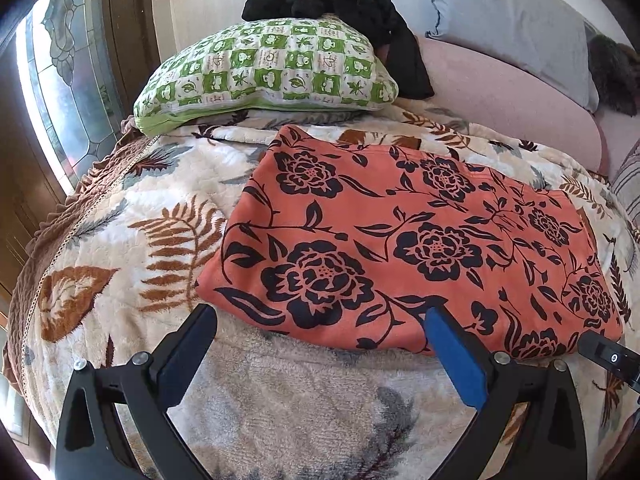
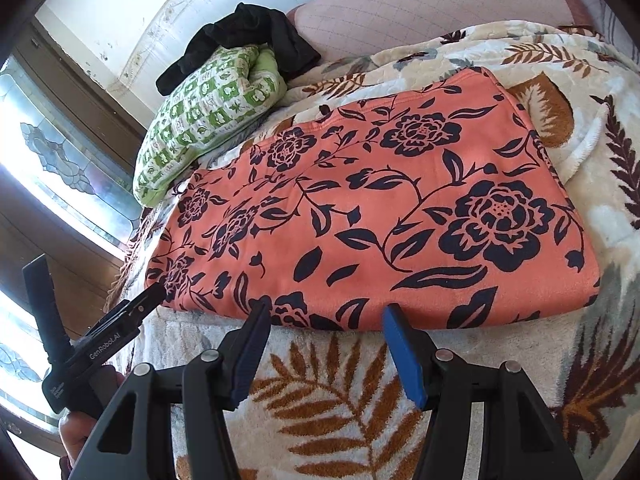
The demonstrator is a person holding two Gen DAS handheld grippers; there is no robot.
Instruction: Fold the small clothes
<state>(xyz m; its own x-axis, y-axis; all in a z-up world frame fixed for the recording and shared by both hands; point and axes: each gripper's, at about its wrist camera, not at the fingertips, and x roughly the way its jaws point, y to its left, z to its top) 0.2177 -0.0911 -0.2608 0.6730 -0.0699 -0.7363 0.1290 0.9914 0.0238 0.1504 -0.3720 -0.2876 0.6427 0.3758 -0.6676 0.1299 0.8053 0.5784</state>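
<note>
An orange cloth with a black flower print [image 1: 400, 240] lies folded flat in a rectangle on the leaf-patterned blanket [image 1: 120, 240]. It also shows in the right wrist view [image 2: 380, 208]. My left gripper [image 1: 320, 316] is open and empty, its fingers at the cloth's near edge. My right gripper [image 2: 326, 314] is open and empty, just short of the cloth's near fold. The left gripper also shows in the right wrist view [image 2: 100, 320], at the cloth's left corner.
A green and white checked pillow [image 1: 264, 72] lies behind the cloth, with a black garment [image 1: 360, 16] heaped on it. A pink sofa cushion [image 1: 512, 100] and a grey pillow [image 1: 512, 20] sit at the back right. A stained-glass window [image 1: 60, 80] is at the left.
</note>
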